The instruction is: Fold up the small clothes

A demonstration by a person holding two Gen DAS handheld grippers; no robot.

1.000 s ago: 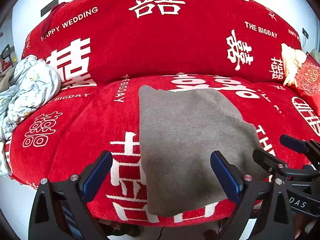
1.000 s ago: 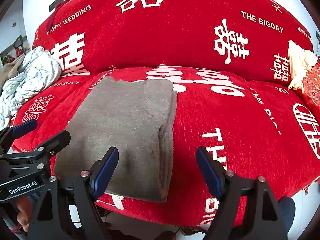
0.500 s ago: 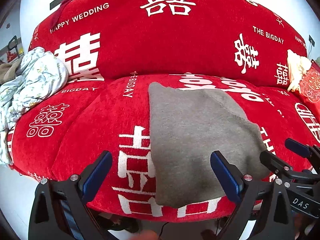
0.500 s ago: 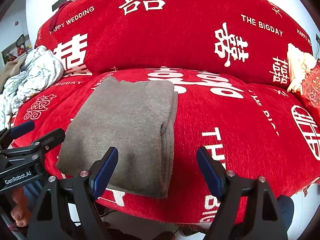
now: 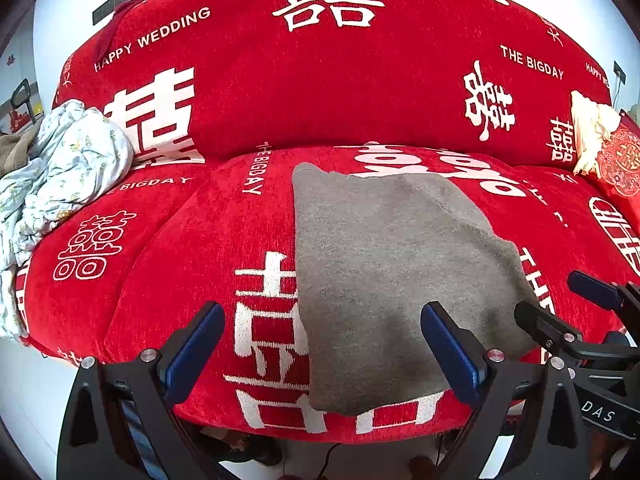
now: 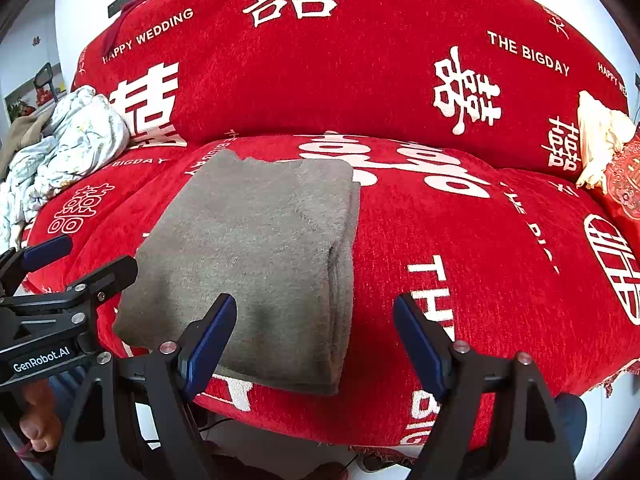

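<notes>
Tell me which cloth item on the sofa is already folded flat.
The grey garment on the seat cushion. The floral bundle and the cream cloth lie crumpled at the sofa's two ends.

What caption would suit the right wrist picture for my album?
Folded grey cloth lying on a red sofa, with the open right tool just above its near edge.

A grey fuzzy garment (image 6: 256,256) lies folded into a flat rectangle, layered edges stacked along its right side.
</notes>
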